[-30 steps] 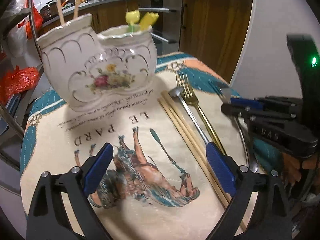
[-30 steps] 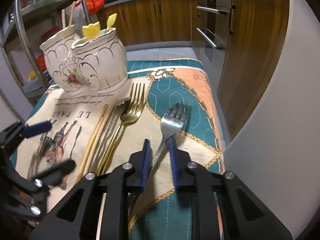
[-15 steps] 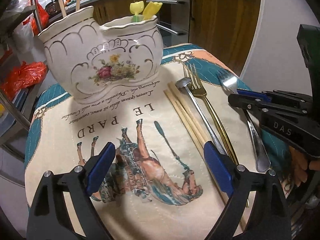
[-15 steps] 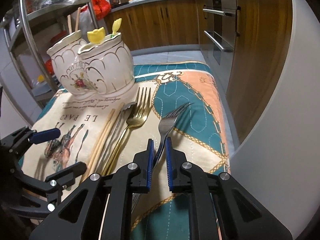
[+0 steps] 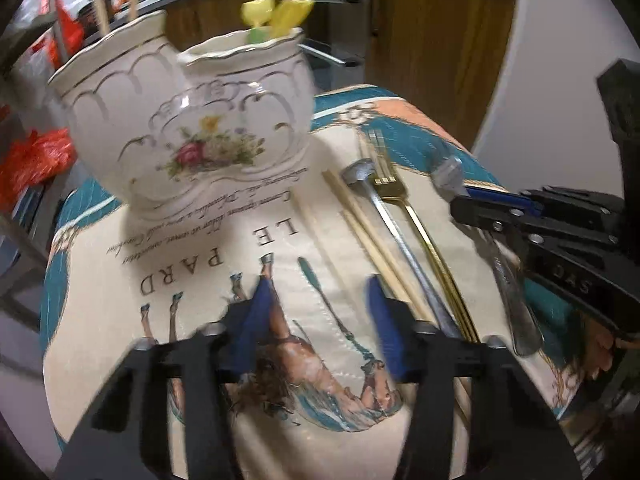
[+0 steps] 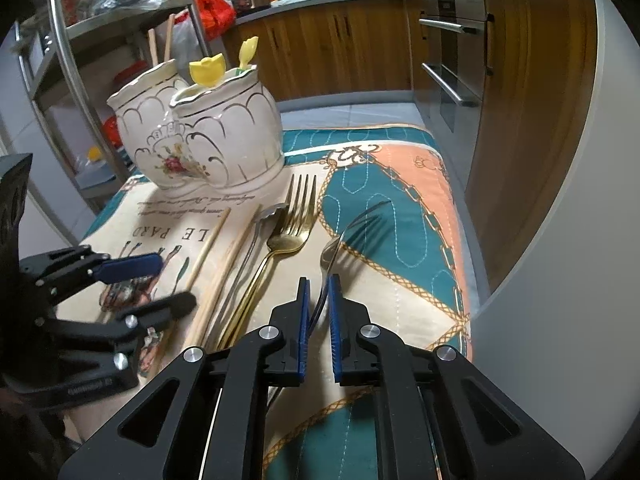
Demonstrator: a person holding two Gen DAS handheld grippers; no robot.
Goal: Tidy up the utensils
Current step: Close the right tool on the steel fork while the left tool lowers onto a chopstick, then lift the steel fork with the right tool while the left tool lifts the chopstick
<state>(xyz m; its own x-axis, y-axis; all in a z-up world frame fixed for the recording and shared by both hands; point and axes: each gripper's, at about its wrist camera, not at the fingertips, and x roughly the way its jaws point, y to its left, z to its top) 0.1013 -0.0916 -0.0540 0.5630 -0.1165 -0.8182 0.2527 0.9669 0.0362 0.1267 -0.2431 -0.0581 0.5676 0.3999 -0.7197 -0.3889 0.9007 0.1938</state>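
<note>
A white floral ceramic holder (image 5: 192, 128) (image 6: 208, 136) with two compartments stands at the far end of the printed mat (image 5: 120, 304). Beside it lie chopsticks (image 6: 224, 272) (image 5: 372, 248), a slim silver spoon (image 6: 268, 216) and a gold fork (image 6: 288, 236). My right gripper (image 6: 318, 292) (image 5: 464, 200) is closing and shut on the handle of a silver fork (image 6: 340, 236) (image 5: 516, 300), whose tines are raised off the mat. My left gripper (image 5: 316, 316) (image 6: 160, 284) is closing low over the mat's horse print. One chopstick (image 6: 208, 246) runs in between its jaws, and the pads do not press on it.
Yellow-topped picks (image 6: 210, 68) stick out of the holder's right compartment and wooden sticks out of the left. A metal rack (image 6: 68, 60) stands to the left. Wooden cabinets and an oven (image 6: 448, 60) are behind, and a white wall (image 6: 560, 240) borders the right.
The left jaws have narrowed a great deal, and one chopstick has slid left away from its pair. The right jaws tightened on the silver fork, and its head rose off the mat.
</note>
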